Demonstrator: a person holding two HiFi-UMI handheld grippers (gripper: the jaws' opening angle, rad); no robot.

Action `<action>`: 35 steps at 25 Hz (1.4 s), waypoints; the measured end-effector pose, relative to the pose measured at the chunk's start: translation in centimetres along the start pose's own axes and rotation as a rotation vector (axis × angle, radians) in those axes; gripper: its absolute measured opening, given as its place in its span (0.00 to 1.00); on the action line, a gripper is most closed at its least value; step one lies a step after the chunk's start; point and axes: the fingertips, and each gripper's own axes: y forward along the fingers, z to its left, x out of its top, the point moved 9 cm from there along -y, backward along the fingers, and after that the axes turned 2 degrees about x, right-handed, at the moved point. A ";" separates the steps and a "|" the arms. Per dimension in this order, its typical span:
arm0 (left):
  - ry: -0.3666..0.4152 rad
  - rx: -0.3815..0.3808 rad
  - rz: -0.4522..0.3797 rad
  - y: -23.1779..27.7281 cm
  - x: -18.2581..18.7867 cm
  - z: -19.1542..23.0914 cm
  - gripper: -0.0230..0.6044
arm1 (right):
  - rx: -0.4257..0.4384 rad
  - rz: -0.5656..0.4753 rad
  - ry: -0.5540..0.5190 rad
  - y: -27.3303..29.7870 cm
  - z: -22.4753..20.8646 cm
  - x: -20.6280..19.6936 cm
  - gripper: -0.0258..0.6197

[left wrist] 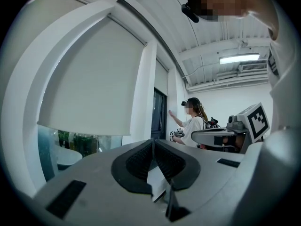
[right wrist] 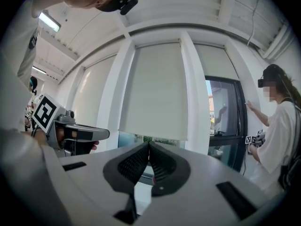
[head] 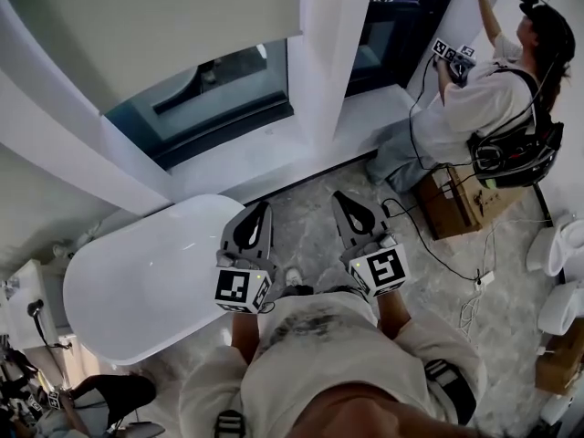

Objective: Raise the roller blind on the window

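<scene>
Closed, empty left tongs (head: 264, 206) and right tongs (head: 340, 196), bathtub (head: 137, 281) under half-lowered roller blind (head: 164, 16), second person (head: 484, 99) nearby

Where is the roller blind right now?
The roller blind hangs at the head view's upper left, partly lowered over the window, beyond the white bathtub.

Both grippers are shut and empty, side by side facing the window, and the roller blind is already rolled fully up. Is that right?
No. The roller blind is not up: it hangs over most of the window, leaving only a strip of glass bare at the bottom, as the right gripper view shows. The left gripper and right gripper are indeed shut and empty, side by side.
</scene>
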 end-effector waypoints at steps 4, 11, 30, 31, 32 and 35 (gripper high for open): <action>-0.003 -0.019 0.006 0.9 0.0 1.3 0.07 | -0.008 0.001 0.001 1.4 0.2 -0.1 0.13; -0.006 -0.042 0.001 2.5 0.0 2.2 0.06 | -0.016 0.007 -0.005 2.9 -0.4 -0.2 0.13; 0.006 0.032 0.020 14.5 -0.2 5.0 0.06 | 0.067 0.005 -0.007 12.6 -10.7 -1.3 0.13; 0.005 0.036 0.019 15.1 -0.2 5.1 0.07 | 0.074 0.004 -0.008 13.2 -11.2 -1.3 0.13; 0.003 0.040 0.018 15.7 -0.1 5.3 0.07 | 0.080 0.002 -0.009 13.6 -11.7 -1.3 0.13; -0.007 0.053 0.017 17.7 -0.2 5.4 0.06 | 0.097 0.000 -0.012 14.8 -13.5 -1.3 0.13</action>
